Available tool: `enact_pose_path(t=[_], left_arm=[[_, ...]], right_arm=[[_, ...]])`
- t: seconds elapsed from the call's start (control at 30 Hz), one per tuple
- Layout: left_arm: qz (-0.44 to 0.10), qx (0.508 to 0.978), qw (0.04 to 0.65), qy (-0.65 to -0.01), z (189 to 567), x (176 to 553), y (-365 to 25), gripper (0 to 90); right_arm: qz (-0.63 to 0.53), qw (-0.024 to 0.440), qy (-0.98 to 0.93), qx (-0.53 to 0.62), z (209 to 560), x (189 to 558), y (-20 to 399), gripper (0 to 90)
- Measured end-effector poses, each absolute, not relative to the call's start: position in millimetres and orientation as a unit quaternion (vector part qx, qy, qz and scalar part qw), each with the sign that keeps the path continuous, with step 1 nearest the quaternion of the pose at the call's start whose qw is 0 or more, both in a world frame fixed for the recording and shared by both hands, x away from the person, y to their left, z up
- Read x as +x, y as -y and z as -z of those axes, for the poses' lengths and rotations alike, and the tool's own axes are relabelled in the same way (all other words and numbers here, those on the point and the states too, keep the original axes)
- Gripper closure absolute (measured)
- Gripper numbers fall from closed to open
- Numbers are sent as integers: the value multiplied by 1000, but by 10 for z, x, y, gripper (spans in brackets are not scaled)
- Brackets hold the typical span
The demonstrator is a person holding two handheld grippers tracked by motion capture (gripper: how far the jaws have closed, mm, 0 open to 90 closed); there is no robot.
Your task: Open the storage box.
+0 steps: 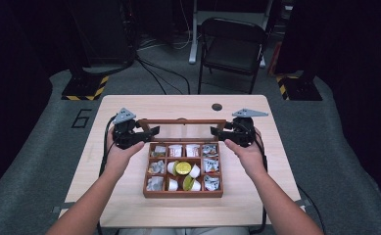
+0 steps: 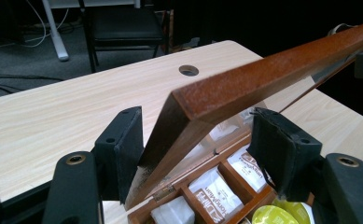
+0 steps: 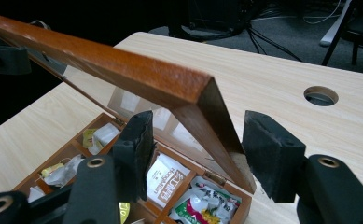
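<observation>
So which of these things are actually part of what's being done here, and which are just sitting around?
In use:
- wooden box, holding sachets and pods
- its hinged lid, raised
- left claw and right claw, open, one at each side of the lid

Just around:
- table
- table hole
- folding chair
- floor cables

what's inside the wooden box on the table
The wooden box holds a grid of compartments: white packets, crinkly wrapped sachets, and round pods, one gold-topped, in the middle. Anything beneath them is covered.
</observation>
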State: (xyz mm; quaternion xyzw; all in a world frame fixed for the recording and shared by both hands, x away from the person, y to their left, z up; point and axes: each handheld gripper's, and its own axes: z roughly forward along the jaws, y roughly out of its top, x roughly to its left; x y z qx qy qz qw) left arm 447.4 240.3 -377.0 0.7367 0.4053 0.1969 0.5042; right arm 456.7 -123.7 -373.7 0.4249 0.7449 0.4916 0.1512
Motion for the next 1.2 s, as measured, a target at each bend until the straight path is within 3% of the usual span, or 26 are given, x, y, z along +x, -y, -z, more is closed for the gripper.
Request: enact_pose_path(t=[1.2], left_arm=[[-180, 731, 503, -425, 3967, 4741, -2398, 349]], right_arm=[[-484, 153, -750, 424, 3929, 4846, 1190, 445]])
